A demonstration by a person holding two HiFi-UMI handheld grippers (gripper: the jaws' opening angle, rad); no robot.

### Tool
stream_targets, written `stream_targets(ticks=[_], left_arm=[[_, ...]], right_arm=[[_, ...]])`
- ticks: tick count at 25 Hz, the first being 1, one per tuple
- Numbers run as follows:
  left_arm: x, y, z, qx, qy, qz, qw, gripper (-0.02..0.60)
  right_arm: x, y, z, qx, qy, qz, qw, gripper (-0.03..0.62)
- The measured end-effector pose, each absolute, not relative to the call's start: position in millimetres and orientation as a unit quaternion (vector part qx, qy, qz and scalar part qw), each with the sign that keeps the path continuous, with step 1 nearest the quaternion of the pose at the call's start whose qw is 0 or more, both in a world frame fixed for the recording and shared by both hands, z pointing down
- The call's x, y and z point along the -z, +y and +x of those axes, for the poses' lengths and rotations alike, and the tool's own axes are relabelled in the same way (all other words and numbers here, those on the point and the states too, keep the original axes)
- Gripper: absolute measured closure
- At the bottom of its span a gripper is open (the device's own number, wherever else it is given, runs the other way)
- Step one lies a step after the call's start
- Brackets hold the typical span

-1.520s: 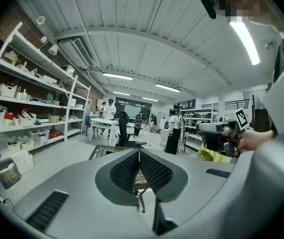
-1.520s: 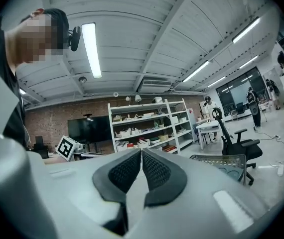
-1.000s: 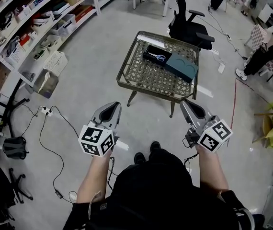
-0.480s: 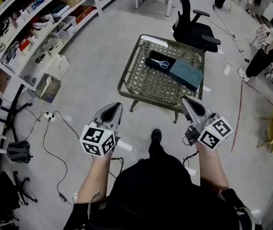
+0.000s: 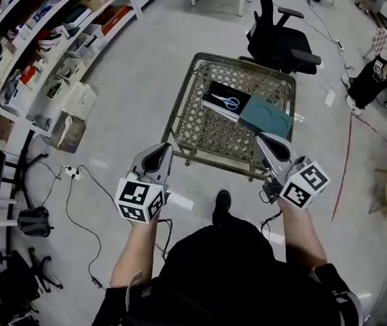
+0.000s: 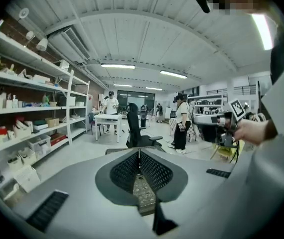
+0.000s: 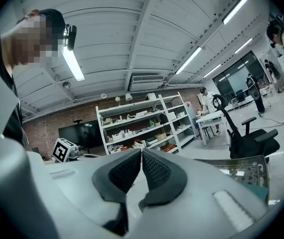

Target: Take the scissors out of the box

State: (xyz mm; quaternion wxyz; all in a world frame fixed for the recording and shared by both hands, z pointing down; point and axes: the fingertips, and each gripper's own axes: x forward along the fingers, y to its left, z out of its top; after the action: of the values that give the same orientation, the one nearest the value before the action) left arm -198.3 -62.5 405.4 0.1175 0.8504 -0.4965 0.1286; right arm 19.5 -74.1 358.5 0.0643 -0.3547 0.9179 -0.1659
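The scissors (image 5: 229, 102), silver with blue handles, lie in an open black box (image 5: 222, 98) on a low wire-mesh table (image 5: 178, 107) in the head view. A teal lid (image 5: 267, 117) lies beside the box on its right. My left gripper (image 5: 158, 153) is shut and empty, short of the table's near left corner. My right gripper (image 5: 267, 141) is shut too, with nothing in it, over the near right edge just below the lid. In the left gripper view the pads of the left gripper (image 6: 139, 156) meet. The right gripper (image 7: 141, 153) points toward shelves, with the table (image 7: 241, 171) at its right.
A black office chair (image 5: 282, 43) stands behind the table. Shelves (image 5: 37, 46) with boxes line the left, and white crates (image 5: 78, 100) sit on the floor. A power strip with cables (image 5: 71, 173) lies at the left. A person (image 5: 377, 73) sits at the far right.
The person has stepped toward the table, so it sits lower and nearer in the head view. Both grippers came closer to its near edge, still shut.
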Motion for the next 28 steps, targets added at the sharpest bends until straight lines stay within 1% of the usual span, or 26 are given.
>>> stream_targets(ticks=[3, 14, 28], left_arm=[[-402.7, -91.7, -192.3, -0.142, -0.496, 0.85, 0.104, 0.567], [-404.3, -155.2, -162.9, -0.137, -0.491, 0.853, 0.114, 0.566], [-420.6, -209.7, -181.1, -0.137, -0.447, 0.875, 0.127, 0.566]], right_arm=[[-360.1, -101.6, 25.1, 0.169, 0.917, -0.355, 0.064, 0.572], [-371.2, -157.7, 49.8, 0.181, 0.916, -0.354, 0.063, 0.572], [-374.1, -192.8, 24.0, 0.185, 0.9, -0.393, 0.036, 0.574]])
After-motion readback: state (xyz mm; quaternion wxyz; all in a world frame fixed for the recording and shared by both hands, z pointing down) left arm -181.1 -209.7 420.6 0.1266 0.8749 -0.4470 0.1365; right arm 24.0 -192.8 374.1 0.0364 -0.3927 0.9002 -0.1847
